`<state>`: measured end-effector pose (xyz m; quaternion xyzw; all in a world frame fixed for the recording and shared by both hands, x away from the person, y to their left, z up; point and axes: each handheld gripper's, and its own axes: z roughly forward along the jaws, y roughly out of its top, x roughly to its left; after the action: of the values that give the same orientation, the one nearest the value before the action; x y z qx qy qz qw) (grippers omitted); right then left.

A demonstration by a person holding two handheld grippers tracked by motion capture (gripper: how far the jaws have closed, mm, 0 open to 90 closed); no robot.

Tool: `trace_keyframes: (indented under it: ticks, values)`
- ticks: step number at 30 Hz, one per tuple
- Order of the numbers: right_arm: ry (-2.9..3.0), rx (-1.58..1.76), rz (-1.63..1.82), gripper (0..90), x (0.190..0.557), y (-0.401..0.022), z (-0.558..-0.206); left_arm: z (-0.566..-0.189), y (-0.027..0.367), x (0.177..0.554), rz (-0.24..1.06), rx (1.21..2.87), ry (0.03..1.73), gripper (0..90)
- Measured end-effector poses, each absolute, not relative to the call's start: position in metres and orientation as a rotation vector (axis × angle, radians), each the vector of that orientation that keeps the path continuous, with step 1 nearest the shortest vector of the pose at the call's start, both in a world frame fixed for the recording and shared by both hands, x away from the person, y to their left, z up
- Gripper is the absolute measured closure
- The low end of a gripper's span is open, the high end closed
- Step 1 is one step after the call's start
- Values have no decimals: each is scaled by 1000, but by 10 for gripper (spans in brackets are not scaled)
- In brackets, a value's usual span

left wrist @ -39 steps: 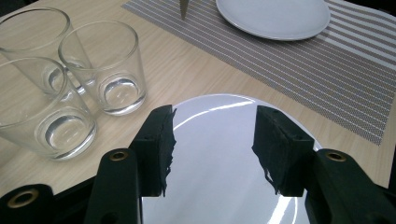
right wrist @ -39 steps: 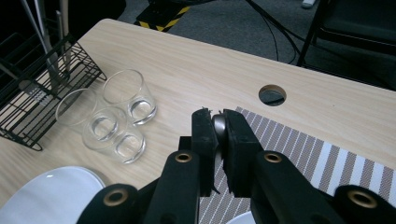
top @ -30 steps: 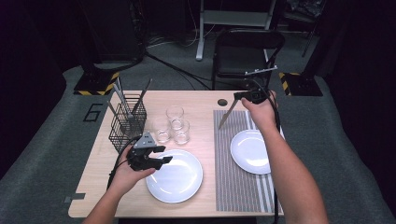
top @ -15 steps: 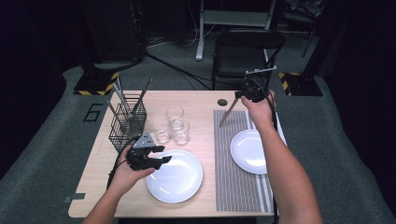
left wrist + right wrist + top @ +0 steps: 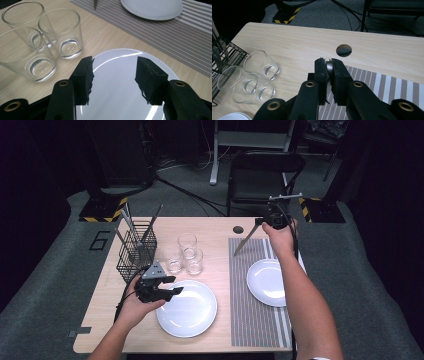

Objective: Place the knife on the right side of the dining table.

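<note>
From the high view, the right hand-held gripper is at the tabletop's far edge, at about one o'clock, clamped on the top end of a knife. The knife slants down toward seven o'clock, its tip reaching the striped placemat. A small plate lies on that mat. The left hand-held gripper hovers at the nine o'clock rim of a large plate, jaws apart and empty. Three glasses stand at the large plate's twelve o'clock, beside a wire basket.

In the left gripper view, the open pads stand over the large plate, with the glasses at ten o'clock.

In the right gripper view, the pads pinch the knife's metal handle end, below a round hole in the tabletop.
</note>
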<state>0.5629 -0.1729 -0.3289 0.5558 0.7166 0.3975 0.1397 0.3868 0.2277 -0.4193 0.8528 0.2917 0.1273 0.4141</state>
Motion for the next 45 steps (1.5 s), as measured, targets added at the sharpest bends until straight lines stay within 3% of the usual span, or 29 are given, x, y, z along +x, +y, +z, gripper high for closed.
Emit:
trace_keyframes:
  ticks: [45]
  values:
    - [1843,1977,1268,757,563,-264,-388,-423,240,383,345,2140,794,476]
